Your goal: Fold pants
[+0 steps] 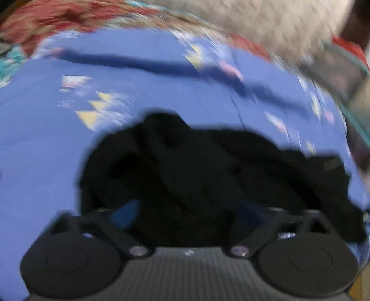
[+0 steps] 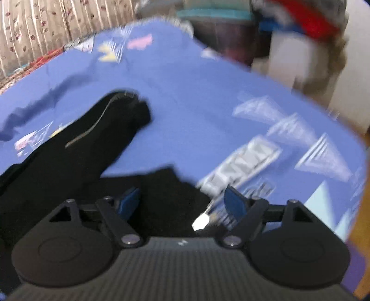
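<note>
Black pants [image 1: 196, 166] lie bunched on a blue patterned sheet [image 1: 46, 143]. In the left wrist view the cloth fills the space between the fingers of my left gripper [image 1: 187, 213], whose blue pads are mostly hidden by it; the jaws look spread wide. In the right wrist view one pant leg [image 2: 92, 139] stretches away to the upper left, with more black cloth in front. My right gripper [image 2: 182, 203] is open, its blue pads [image 2: 234, 203] wide apart over the edge of the cloth. Both views are motion-blurred.
The blue sheet [image 2: 208, 92] covers a bed, with a red patterned cover [image 1: 46, 23] and a pale fuzzy blanket [image 1: 266, 20] beyond it. A striped curtain [image 2: 46, 27], stacked clothes [image 2: 300, 18] and furniture stand past the bed's far edge.
</note>
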Motion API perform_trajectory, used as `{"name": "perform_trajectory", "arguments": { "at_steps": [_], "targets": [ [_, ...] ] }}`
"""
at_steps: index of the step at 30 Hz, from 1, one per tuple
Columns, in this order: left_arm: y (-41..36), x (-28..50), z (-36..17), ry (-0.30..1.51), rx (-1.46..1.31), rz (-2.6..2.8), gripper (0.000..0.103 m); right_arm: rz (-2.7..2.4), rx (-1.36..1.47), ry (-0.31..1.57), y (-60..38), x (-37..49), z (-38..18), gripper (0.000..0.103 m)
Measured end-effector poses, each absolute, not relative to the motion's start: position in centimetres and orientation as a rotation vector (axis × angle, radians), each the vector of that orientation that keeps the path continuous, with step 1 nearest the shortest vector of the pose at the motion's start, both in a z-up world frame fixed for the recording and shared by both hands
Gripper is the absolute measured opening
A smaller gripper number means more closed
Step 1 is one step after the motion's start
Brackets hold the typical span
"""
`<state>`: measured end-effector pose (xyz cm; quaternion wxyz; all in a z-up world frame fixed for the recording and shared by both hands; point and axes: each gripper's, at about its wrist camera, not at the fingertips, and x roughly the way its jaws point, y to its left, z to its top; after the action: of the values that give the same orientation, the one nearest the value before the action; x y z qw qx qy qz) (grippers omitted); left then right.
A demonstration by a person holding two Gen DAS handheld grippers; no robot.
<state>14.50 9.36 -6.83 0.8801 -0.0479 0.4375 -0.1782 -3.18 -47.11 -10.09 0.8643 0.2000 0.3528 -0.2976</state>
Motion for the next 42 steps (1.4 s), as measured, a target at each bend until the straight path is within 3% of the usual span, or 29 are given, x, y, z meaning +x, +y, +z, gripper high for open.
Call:
{"name": "perform_trajectory", "arguments": {
  "at_steps": [1,2,4,7,11,16,20,24,26,29,31,33,36,42],
  "targets": [
    [8.6,15.1,-7.5,0.931,-0.056,-0.376,0.025,-0.625,0.376,0.753,-46.7,-2.8,-10.3,0.049],
    [8.5,15.9,-7.8,0.931,-0.05,-0.378,0.017,-0.623,0.319,0.752,-46.0,-2.4,-10.1,0.025],
    [9.2,17.8,-6.3,0.876,-0.084,-0.356,0.015,-0.615,0.323,0.7,-45.8,-1.7,-8.8,0.017],
    [11.0,22.6,-0.4,0.697,-0.096,-0.23,0.014,-0.631,0.334,0.582,-47.2,0.6,-5.4,0.017],
    [14.0,27.2,10.3,0.508,-0.224,-0.192,0.013,-0.611,0.413,0.339,-50.5,3.2,3.3,0.017],
    [16.4,20.0,17.6,0.167,-0.201,-0.307,0.014,-0.549,0.465,0.055,-51.5,-1.2,12.1,0.017],
    [18.8,13.0,13.5,0.136,-0.148,-0.367,0.018,-0.485,0.521,0.07,-51.5,-6.4,10.0,0.02],
    [20.9,9.3,2.7,0.405,-0.177,-0.305,0.018,-0.52,0.679,0.213,-52.0,-11.4,0.6,0.025],
    [21.7,8.1,-3.0,0.57,-0.202,-0.262,0.018,-0.603,0.763,0.305,-51.6,-14.3,-5.6,0.04],
    [22.3,5.8,-10.0,0.804,-0.218,-0.217,0.024,-0.753,0.882,0.406,-51.4,-18.4,-11.5,0.044],
    [22.7,3.2,-10.5,0.766,-0.232,-0.204,0.027,-0.788,0.983,0.343,-51.7,-21.4,-12.5,0.044],
    [23.3,1.6,-9.8,0.755,-0.248,-0.213,0.039,-0.83,1.022,0.277,-52.3,-23.5,-11.5,0.046],
    [25.6,0.7,-8.0,0.727,-0.273,-0.195,0.04,-0.815,0.976,0.245,-52.4,-24.2,-8.8,0.046],
    [27.9,2.3,-4.8,0.641,-0.447,-0.132,0.04,-0.646,0.838,0.364,-49.5,-18.4,-6.1,0.05]
  ]
}}
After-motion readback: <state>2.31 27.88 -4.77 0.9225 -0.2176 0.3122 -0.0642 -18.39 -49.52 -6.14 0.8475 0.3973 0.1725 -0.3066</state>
